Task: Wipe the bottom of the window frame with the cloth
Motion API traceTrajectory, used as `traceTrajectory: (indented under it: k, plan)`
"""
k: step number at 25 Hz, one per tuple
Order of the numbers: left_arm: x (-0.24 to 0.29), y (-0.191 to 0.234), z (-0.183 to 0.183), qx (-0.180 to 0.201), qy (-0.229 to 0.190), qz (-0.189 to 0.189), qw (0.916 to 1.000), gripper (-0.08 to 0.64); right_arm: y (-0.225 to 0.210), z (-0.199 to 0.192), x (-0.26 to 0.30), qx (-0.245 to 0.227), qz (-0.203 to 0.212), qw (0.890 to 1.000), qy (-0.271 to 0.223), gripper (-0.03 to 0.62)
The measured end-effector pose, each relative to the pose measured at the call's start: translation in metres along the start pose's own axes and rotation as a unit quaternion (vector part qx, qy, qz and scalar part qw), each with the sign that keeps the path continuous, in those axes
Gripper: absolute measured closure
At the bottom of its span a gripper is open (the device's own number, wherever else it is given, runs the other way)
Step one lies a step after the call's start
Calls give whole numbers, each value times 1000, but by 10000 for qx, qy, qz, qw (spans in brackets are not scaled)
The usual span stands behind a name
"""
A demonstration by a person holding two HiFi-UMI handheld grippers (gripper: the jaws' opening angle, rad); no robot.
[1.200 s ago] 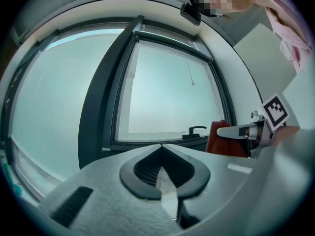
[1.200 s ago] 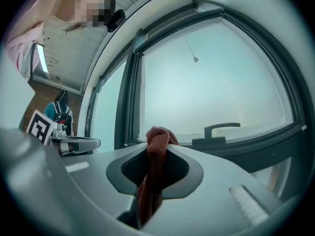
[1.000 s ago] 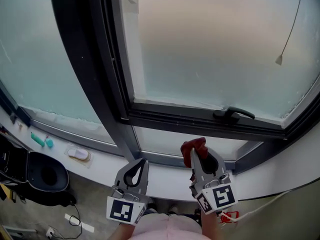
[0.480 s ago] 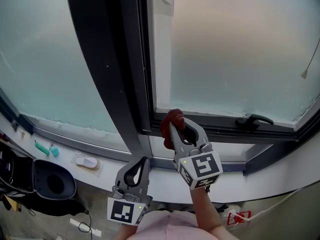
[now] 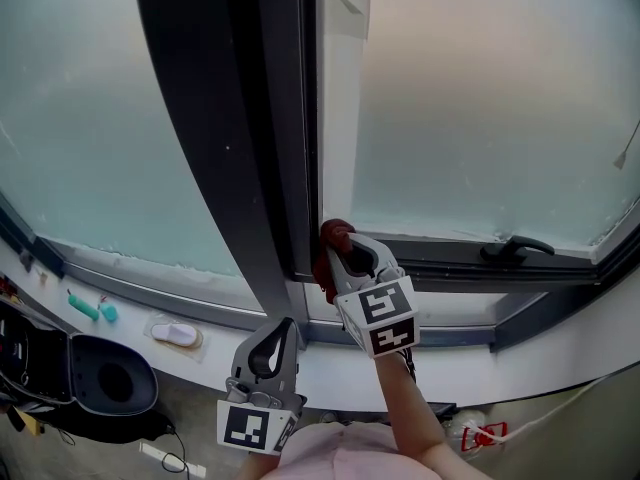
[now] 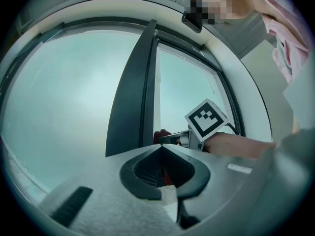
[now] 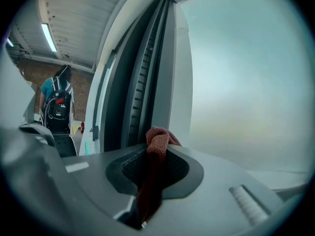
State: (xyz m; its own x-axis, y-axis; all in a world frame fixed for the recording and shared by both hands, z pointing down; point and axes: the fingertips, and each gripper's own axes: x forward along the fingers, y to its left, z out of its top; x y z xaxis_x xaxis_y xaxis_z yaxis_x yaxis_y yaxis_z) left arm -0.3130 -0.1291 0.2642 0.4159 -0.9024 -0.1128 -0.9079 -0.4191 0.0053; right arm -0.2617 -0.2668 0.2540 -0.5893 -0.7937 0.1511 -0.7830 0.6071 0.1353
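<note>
A dark red cloth [image 5: 325, 260] is bunched between the jaws of my right gripper [image 5: 345, 244], which is shut on it. The cloth presses into the left bottom corner of the dark window frame [image 5: 450, 260], where the bottom rail meets the upright. In the right gripper view the cloth [image 7: 157, 140] sticks out past the jaw tips toward the frosted glass. My left gripper [image 5: 287, 324] hangs lower, in front of the sill, shut and empty. From the left gripper view I see the right gripper's marker cube [image 6: 207, 119] and a bit of cloth [image 6: 161, 133].
A black window handle [image 5: 515, 248] sits on the bottom rail to the right. A wide dark mullion [image 5: 235, 128] rises at the left. The white sill [image 5: 330, 376] carries a small white object [image 5: 173, 333] and teal items [image 5: 87, 307]. A black bag [image 5: 100, 380] lies below. A person with a backpack [image 7: 56, 102] stands far off.
My right gripper has carried the cloth up and to the left, from in front of the sill to the frame's left bottom corner. The left gripper has stayed low and shut.
</note>
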Motion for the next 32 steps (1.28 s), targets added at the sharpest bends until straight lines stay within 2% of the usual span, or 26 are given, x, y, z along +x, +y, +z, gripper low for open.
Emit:
traceTrajectory:
  k: [6,10,13,19,32]
  plan:
    - [2,9,1,-27,-20,56,10000,560,-4,-13,16,-458,-133,9975,517,537]
    - [4,11,1,-101,-35,54,9999,560,-2,-19,22,-891,-154,9925,818,537]
    - [5,7,-1,-103,-30,-5,9999,560,-2,-22,25,-1043,-237,9895,970,537]
    - [9,1,0,-134,-40,-146,9998,560,-5,-24,28,-776,-200,9896,1197,537]
    - [20,-4,-2,-151,-63,-253,9995,560,-17,-29,20,-367,-200,9910,1273,537]
